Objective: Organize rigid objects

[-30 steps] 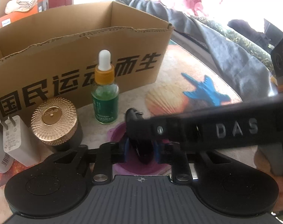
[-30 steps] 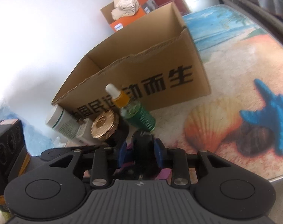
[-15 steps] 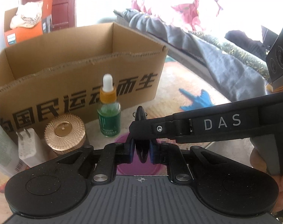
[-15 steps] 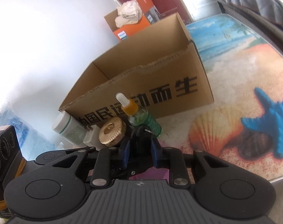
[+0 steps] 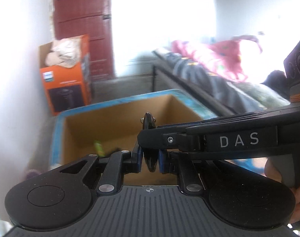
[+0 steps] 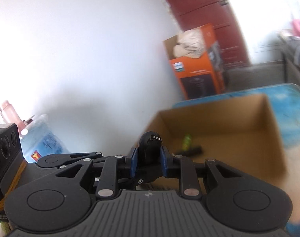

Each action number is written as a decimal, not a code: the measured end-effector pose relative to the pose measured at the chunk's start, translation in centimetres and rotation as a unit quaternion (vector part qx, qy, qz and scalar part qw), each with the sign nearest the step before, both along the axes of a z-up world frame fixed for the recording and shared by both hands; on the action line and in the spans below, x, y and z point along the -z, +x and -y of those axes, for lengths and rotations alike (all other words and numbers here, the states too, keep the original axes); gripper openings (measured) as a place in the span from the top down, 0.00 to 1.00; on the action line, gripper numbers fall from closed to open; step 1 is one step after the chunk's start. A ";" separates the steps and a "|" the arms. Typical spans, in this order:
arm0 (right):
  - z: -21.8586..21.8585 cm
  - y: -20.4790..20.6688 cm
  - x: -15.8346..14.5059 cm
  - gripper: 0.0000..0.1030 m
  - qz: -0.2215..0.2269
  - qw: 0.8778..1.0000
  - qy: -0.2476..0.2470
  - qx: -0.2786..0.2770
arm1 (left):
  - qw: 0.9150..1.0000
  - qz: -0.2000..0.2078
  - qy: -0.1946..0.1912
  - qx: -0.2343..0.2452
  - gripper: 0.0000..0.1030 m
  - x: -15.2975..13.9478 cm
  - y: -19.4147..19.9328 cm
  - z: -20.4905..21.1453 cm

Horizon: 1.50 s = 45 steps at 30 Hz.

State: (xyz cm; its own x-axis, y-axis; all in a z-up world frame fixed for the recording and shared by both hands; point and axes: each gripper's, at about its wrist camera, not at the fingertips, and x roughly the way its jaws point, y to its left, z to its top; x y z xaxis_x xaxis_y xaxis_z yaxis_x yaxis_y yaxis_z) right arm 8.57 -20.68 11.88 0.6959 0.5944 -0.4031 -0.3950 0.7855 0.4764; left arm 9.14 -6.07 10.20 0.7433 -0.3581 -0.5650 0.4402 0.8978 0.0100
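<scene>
Two grippers, left (image 5: 149, 159) and right (image 6: 148, 161), clamp one black key fob (image 6: 149, 148) above the cardboard box (image 6: 225, 118), already part-filled, fob not yet deposited.

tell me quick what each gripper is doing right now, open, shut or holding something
Left gripper: shut on the black object.
Right gripper: shut on the same black object.

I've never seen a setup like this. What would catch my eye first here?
Two hand-held grippers, the left gripper and the right gripper, both clamp one small black object with a metal ring. It hangs above an open cardboard box, with an orange carton on the floor behind.
</scene>
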 end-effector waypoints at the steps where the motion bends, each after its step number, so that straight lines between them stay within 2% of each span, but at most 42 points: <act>1: -0.6 1.6 -0.3 0.74 -0.007 1.000 -0.001 -0.010 | 1.000 -0.007 0.007 -0.010 0.85 -0.1 1.5 -0.3; 6: -2.8 10.9 1.2 0.74 -0.111 0.992 0.024 -0.051 | 0.995 -0.074 0.038 -0.055 0.85 1.6 8.3 -1.6; 10: -4.4 17.6 4.0 0.74 -0.199 0.977 0.042 -0.059 | 0.987 -0.122 0.062 -0.084 0.85 3.9 13.3 -2.2; 12: -4.7 20.2 5.7 0.74 -0.238 0.968 0.065 -0.054 | 0.984 -0.130 0.077 -0.096 0.84 4.6 15.0 -2.3; 16: -5.3 22.9 7.9 0.74 -0.283 0.953 0.095 -0.049 | 0.981 -0.138 0.080 -0.114 0.76 5.2 16.2 -2.8; 19: -4.9 23.0 7.9 0.73 -0.283 0.953 0.102 -0.044 | 0.982 -0.139 0.061 -0.114 0.73 4.6 15.7 -3.5; 23: -3.4 21.4 6.5 0.73 -0.263 0.956 0.117 -0.048 | 0.986 -0.120 0.042 -0.109 0.67 2.8 13.2 -4.2; 27: -0.8 17.6 4.0 0.73 -0.230 0.963 0.130 -0.052 | 0.992 -0.091 0.017 -0.089 0.59 0.6 9.9 -5.0; 30: 1.6 13.8 2.1 0.73 -0.204 0.966 0.146 -0.057 | 0.995 -0.070 -0.003 -0.070 0.48 -0.6 6.8 -5.1; 34: 5.0 7.1 0.3 0.72 -0.159 0.973 0.158 -0.054 | 0.996 -0.061 -0.041 -0.041 0.26 -1.1 3.2 -5.5; 36: 6.8 3.7 0.0 0.72 -0.137 0.976 0.161 -0.044 | 0.996 -0.063 -0.055 -0.029 0.22 -0.7 1.9 -5.3; 38: 8.6 0.4 0.6 0.72 -0.116 0.981 0.154 -0.019 | 0.995 -0.071 -0.074 -0.018 0.16 0.3 0.5 -5.2; 41: 10.4 -4.2 2.7 0.70 -0.096 0.988 0.118 0.035 | 0.993 -0.084 -0.081 0.014 0.15 2.5 -1.8 -3.9; 45: 10.2 -7.7 7.6 0.70 -0.122 0.986 0.046 0.102 | 0.987 -0.128 -0.075 0.061 0.15 6.6 -3.6 -1.5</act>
